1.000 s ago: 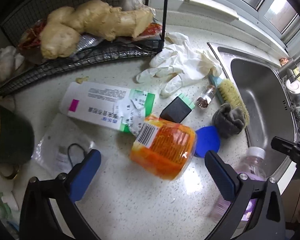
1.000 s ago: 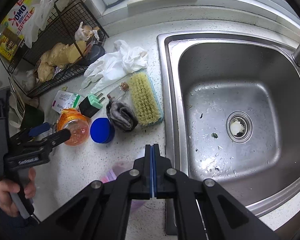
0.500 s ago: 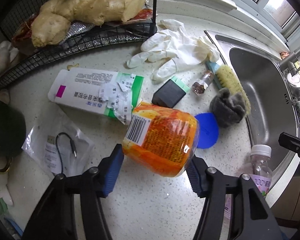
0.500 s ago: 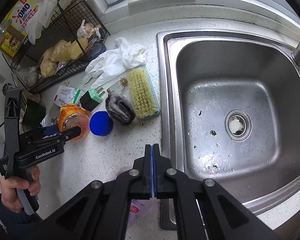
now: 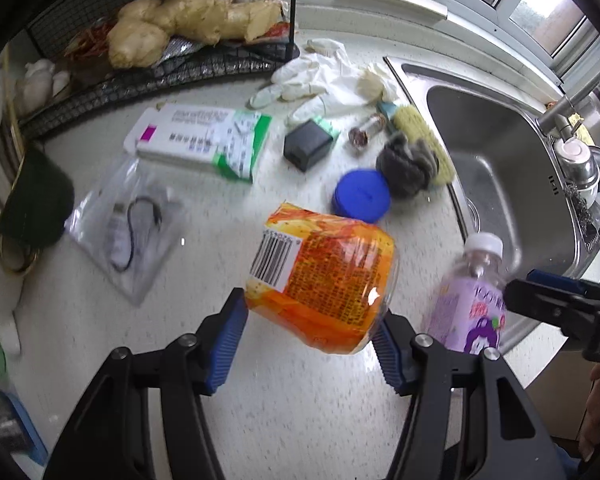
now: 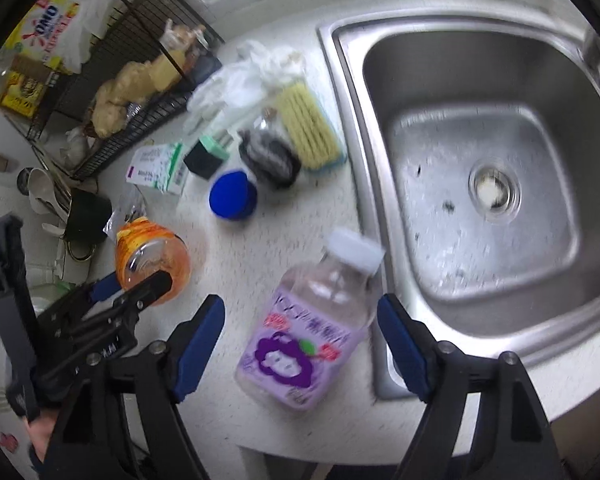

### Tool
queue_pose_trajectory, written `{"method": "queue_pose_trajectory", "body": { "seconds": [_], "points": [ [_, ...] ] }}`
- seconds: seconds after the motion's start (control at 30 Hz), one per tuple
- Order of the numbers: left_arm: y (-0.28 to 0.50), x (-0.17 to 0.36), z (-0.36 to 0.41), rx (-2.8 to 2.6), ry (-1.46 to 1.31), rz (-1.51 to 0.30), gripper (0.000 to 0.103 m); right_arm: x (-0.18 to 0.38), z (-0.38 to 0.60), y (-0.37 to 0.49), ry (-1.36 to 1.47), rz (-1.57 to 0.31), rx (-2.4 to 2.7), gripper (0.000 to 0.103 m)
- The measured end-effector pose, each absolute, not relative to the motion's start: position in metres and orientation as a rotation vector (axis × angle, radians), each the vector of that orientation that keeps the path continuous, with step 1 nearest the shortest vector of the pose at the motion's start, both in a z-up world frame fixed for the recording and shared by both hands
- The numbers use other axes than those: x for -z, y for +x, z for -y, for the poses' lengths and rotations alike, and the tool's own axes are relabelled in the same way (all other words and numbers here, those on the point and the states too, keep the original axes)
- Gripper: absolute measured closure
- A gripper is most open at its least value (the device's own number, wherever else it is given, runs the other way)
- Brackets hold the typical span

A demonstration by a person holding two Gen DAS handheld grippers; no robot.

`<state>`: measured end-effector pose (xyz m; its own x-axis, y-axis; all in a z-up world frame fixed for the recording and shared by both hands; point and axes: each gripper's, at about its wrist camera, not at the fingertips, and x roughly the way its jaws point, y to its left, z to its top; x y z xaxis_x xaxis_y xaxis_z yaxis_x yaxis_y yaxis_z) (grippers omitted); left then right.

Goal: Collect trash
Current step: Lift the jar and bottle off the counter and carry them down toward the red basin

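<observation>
Left wrist view: left tongs [image 5: 312, 330] clamped on orange jar [image 5: 324, 276], lifted above the surface [image 5: 228, 400].
Right wrist view: right tongs [image 6: 300, 344] wide, straddling purple bottle [image 6: 312, 328]; long axis runs forward, cap away, beside sink [image 6: 480, 200].

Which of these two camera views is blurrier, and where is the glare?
Right wrist view is blurrier: the purple bottle, scrub brush and sink smear with motion. Left wrist view is sharper at the centre, soft toward the edges; a bright glare spot sits on the orange jar, and the window is blown out.
</observation>
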<state>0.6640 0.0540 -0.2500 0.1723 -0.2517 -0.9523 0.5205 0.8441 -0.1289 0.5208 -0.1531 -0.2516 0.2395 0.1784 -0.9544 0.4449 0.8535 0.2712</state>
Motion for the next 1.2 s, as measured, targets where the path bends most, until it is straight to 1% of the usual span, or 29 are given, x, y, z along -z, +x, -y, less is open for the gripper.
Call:
{"method": "queue_pose_trajectory", "body": {
  "seconds": [0.13, 0.37, 0.57, 0.67, 0.83, 1.0, 1.2],
  "points": [
    [0.649, 0.255, -0.064, 0.536, 0.222, -1.301, 0.046, 0.268, 0.147, 0.518, 0.587, -1.404, 0.234, 0.026],
    [0.635, 0.258, -0.080, 0.491, 0.210, -1.316, 0.046, 0.286, 0.127, 0.523, 0.601, -1.470, 0.248, 0.025],
    [0.634, 0.265, -0.082, 0.492, 0.200, -1.322, 0.046, 0.300, 0.114, 0.538, 0.567, -1.493, 0.265, 0.020],
    [0.634, 0.269, -0.082, 0.487, 0.189, -1.331, 0.046, 0.313, 0.109, 0.547, 0.556, -1.520, 0.274, 0.020],
    [0.631, 0.272, -0.087, 0.473, 0.182, -1.339, 0.046, 0.319, 0.100, 0.548, 0.494, -1.507, 0.264, 0.023],
    [0.623, 0.273, -0.090, 0.443, 0.175, -1.348, 0.046, 0.320, 0.093, 0.542, 0.431, -1.491, 0.205, 0.028],
    [0.609, 0.261, -0.082, 0.430, 0.178, -1.332, 0.046, 0.301, 0.104, 0.525, 0.398, -1.432, 0.166, 0.031]
  ]
}}
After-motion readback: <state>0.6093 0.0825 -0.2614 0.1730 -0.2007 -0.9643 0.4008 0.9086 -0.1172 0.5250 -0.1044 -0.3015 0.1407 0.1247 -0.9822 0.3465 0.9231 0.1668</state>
